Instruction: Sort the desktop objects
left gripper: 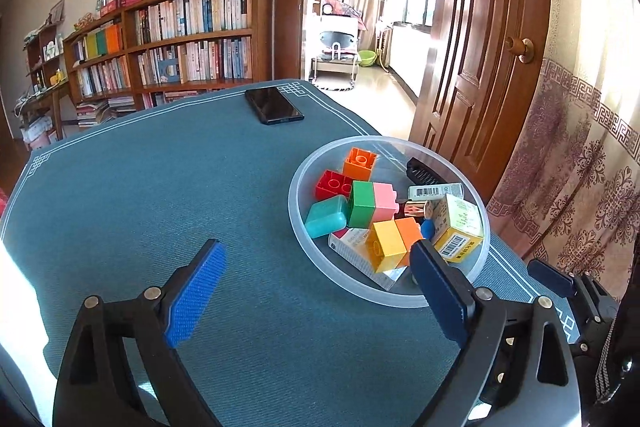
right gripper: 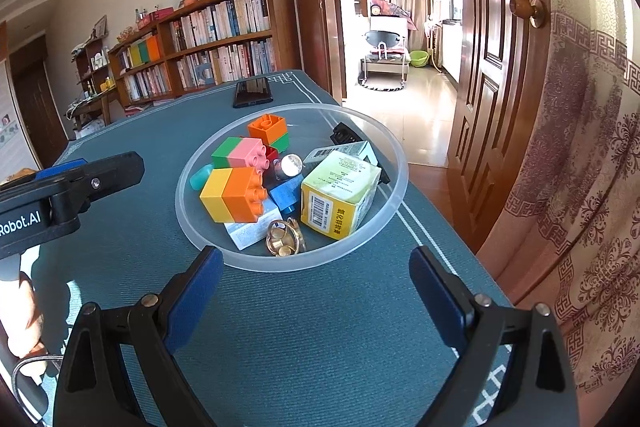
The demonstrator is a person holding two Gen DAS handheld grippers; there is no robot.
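Both hand-held grippers, left (left gripper: 316, 283) and right (right gripper: 316, 281), gape empty just short of the filled bowl (right gripper: 192, 227).

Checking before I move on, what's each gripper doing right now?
Left gripper: open, holding nothing.
Right gripper: open, holding nothing.

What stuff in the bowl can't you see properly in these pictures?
- White flat box: mostly covered by the yellow-orange block in both views; its print is too small to read.
- Teal case: nearly hidden behind the blocks in the right wrist view.
- Gold trinket: hidden in the left wrist view behind the left gripper finger.
- Black comb-like thing: partly behind boxes, so I cannot tell what it is.
- Bowl bottom: buried.
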